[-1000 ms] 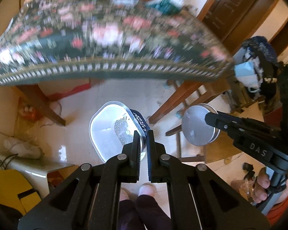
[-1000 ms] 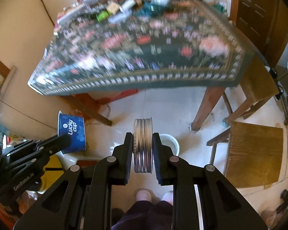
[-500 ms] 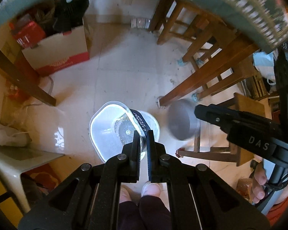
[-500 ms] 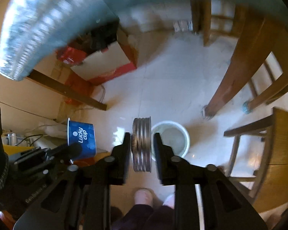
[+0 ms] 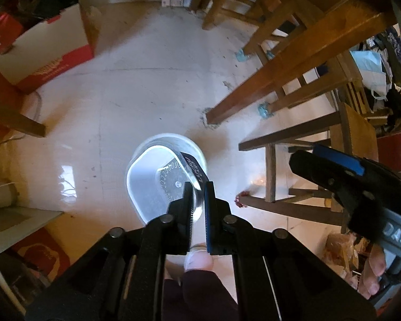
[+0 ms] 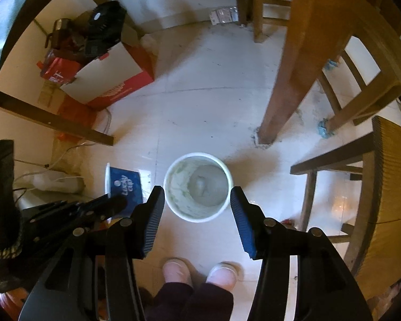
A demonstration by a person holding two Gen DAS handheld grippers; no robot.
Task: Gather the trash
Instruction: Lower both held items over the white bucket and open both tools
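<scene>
Left wrist view: the left gripper point(image 5: 197, 196) has its fingers pinched on the rim of a blue paper cup point(image 5: 157, 184), above a white bucket point(image 5: 197, 149) on the floor.

Right wrist view: the right gripper point(image 6: 196, 222) fingers are opening, nothing between them, over the bucket point(image 6: 173, 200); a metal lid point(image 6: 205, 183) lies inside.

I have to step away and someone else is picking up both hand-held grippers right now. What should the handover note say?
Left hand-held gripper: shut on the rim of the blue paper cup, held above the floor just beside the bin.
Right hand-held gripper: jaws opening, nothing between them, hanging directly over the white bin.
Bin: on the tiled floor by the table leg, in front of the person's feet. A grey round shape lies at its bottom, too blurred to name.
Done: the right side is empty over the bin.
Left: bring the cup over the bin and let go, then go back for more trash.
</scene>
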